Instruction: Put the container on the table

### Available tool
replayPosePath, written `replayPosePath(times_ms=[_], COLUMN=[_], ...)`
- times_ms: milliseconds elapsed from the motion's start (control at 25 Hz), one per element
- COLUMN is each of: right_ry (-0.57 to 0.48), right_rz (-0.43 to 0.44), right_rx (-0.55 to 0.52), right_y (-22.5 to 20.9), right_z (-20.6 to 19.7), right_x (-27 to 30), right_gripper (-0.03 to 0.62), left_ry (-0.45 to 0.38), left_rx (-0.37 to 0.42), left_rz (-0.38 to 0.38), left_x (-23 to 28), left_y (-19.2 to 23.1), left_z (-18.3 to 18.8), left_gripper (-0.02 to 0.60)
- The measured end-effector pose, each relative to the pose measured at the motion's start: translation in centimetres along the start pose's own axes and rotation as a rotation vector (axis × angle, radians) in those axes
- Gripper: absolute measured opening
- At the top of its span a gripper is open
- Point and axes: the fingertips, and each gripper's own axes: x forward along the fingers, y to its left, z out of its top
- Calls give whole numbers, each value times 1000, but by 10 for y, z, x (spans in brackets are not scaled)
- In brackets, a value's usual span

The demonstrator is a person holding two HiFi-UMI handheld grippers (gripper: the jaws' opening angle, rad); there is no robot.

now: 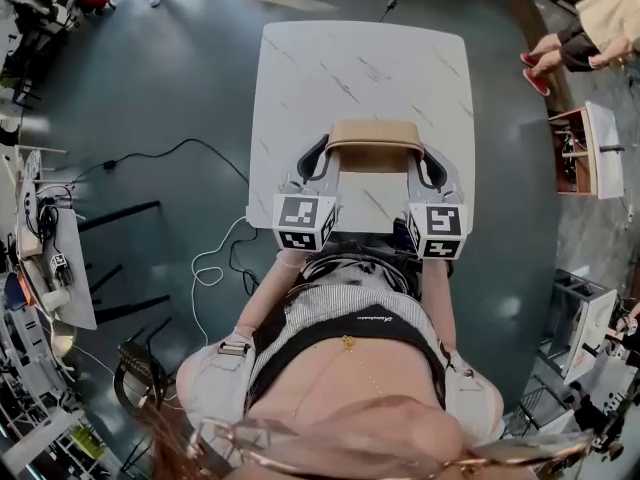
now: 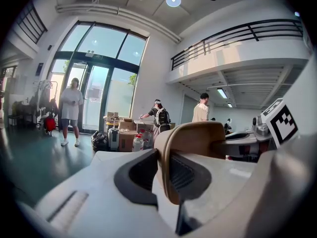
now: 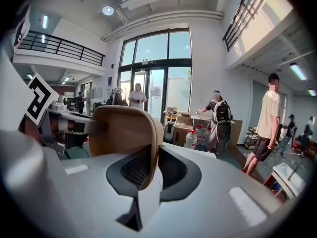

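Left gripper (image 1: 318,158) and right gripper (image 1: 430,168) each clamp one end of the tan container (image 1: 375,146). Its long axis runs nine to three o'clock over the near half of the marble tabletop (image 1: 360,58); whether it touches is unclear.

From the left gripper view, the container (image 2: 198,138) extends toward two o'clock, its rim pinched.

From the right gripper view, the container (image 3: 124,130) extends toward ten o'clock, likewise pinched. Lowering looks like a shared, level job.
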Motion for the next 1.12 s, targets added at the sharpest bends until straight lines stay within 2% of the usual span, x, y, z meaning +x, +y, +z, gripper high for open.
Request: replayPosePath(times_ms=[480,1120], right_ry=[-22,37], right_rz=[58,94], right_rx=[3,10], right_y=[-30,-26], right_z=[-10,-27], right_x=[-7,5], right_gripper=[64,67], left_ry=[-1,52], left_rx=[19,-1], left_rz=[62,70], left_x=[10,17], left_y=[-31,-23], left_z=[1,-19], left_gripper=[40,40])
